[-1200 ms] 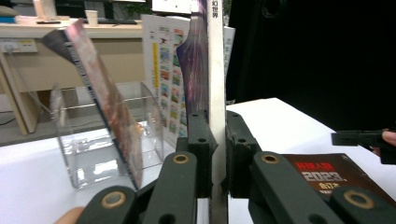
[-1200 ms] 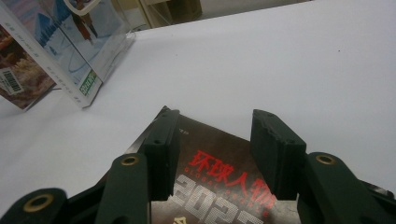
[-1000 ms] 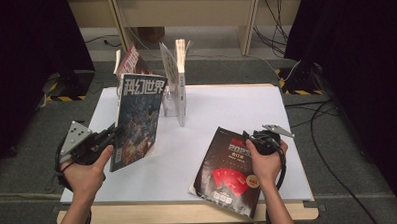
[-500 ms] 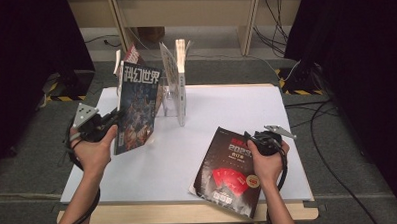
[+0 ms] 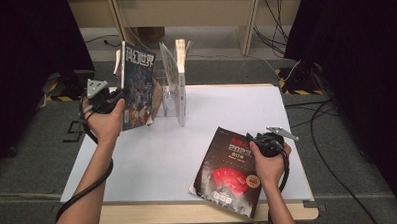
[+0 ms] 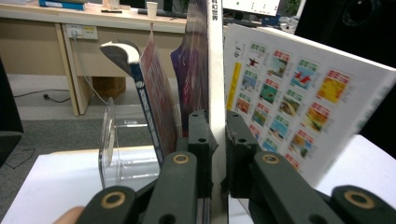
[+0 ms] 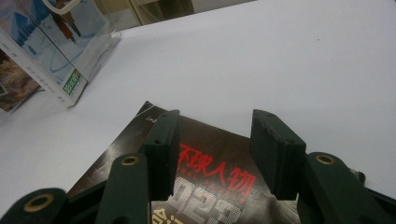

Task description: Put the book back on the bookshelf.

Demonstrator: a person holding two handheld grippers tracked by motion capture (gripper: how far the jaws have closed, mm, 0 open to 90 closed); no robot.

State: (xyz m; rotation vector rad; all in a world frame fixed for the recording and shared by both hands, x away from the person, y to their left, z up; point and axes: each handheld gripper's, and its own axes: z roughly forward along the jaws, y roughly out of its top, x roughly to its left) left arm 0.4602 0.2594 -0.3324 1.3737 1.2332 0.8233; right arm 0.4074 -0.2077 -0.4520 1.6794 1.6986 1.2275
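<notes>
The left gripper (image 5: pixel 117 99) was clamped on the spine edge of a dark-covered magazine (image 5: pixel 138 86), holding it upright above the tabletop (image 5: pixel 153 158), just to the left of the clear acrylic rack (image 5: pixel 175 100) that stood at the far side of the white surface. In the left gripper view the two black jaws pressed from either side on the magazine's (image 6: pixel 215 70) white spine, its back cover of small coloured pictures fanning off to one side, and the rack's (image 6: pixel 112 140) transparent plates stood close beyond it with another magazine (image 6: pixel 154 102) already leaning in a slot. In the high view a light-covered magazine (image 5: pixel 181 72) stood on edge in the rack's right-hand part. Well apart from the rack, toward the near right corner of the tabletop, a black magazine with red lettering (image 5: pixel 228 171) lay flat, one corner reaching over the near edge. The right gripper (image 5: pixel 250 138) rested at that magazine's right edge, the person's hand wrapped around its body. In the right gripper view its jaws stood wide apart over the black cover (image 7: pixel 212 172), low over the red characters, with nothing pinched between them; whether the tips touched the cover cannot be told. Farther off in that view a corner of the rack (image 7: pixel 100 51) and its pale blue cover showed at the upper left.
</notes>
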